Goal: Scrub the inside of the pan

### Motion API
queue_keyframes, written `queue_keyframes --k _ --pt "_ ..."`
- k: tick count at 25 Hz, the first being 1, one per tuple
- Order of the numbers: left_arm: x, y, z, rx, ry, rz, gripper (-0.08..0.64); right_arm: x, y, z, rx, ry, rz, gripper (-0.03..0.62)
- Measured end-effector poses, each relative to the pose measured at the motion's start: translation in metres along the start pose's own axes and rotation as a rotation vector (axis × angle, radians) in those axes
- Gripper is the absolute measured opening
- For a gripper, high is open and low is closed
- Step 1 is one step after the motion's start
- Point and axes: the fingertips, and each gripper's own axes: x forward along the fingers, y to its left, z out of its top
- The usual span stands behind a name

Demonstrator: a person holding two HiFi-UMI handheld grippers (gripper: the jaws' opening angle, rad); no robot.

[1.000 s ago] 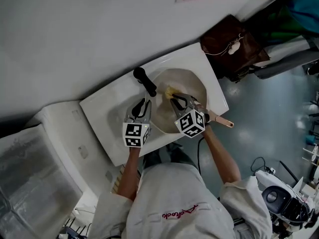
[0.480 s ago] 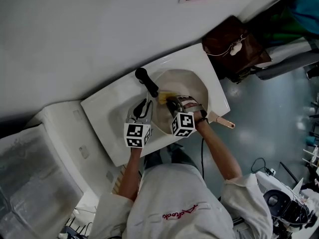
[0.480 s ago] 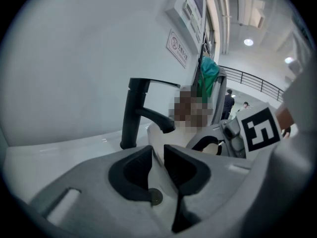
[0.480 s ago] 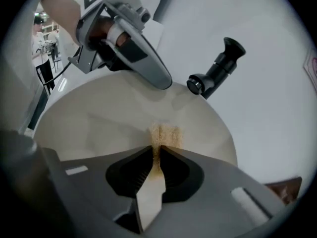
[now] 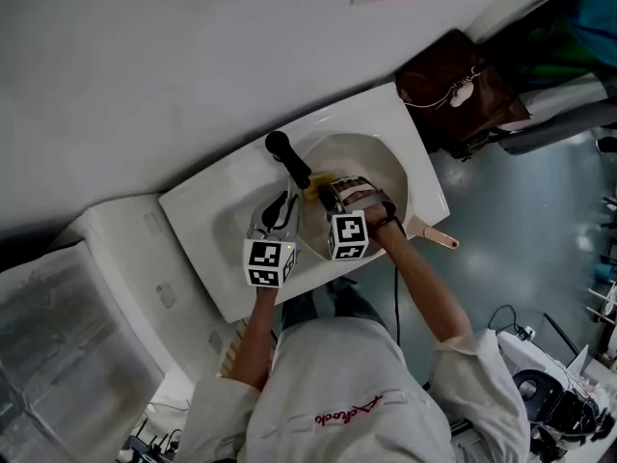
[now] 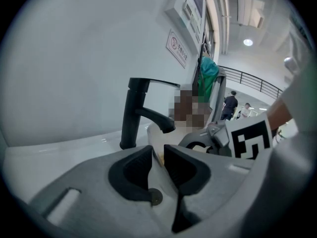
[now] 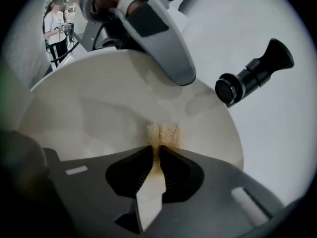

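A cream pan (image 5: 376, 167) lies in the white sink (image 5: 217, 205), its copper-tipped handle (image 5: 439, 236) sticking out past the sink's near right edge. My left gripper (image 5: 281, 210) is shut on the pan's left rim (image 6: 154, 139), below the black faucet (image 5: 287, 160). In the left gripper view that thin rim runs between the jaws of the left gripper (image 6: 158, 152). My right gripper (image 5: 324, 191) is shut on a yellow sponge (image 7: 163, 134) and presses it against the pan's inside wall (image 7: 99, 113) near the faucet side. In the head view only a corner of the sponge (image 5: 315, 183) shows.
The faucet (image 7: 252, 73) hangs just beyond the pan's rim. A brown bag (image 5: 458, 90) stands right of the sink against the wall. A white appliance (image 5: 106, 258) sits left of the sink. People stand far off in the background (image 6: 230, 105).
My right gripper has slid the sponge leftward across the pan's inside, toward the faucet and the left gripper. The left gripper has kept its hold on the rim.
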Motion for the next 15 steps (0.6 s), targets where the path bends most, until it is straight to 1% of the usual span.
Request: queue_keyframes --k 2,7,15 --pt "0.0 0.0 0.0 -0.001 0.001 0.002 0.078 0.003 -0.001 -0.002 -0.003 0.005 0.008 0.057" --pt "-0.001 0.0 0.0 -0.006 0.0 0.003 0.078 0.005 -0.01 -0.01 0.048 0.012 0.009 0.057" --pt "-0.001 0.0 0.0 -0.011 -0.002 0.001 0.078 0.007 -0.026 -0.035 0.105 0.051 -0.004 0.058"
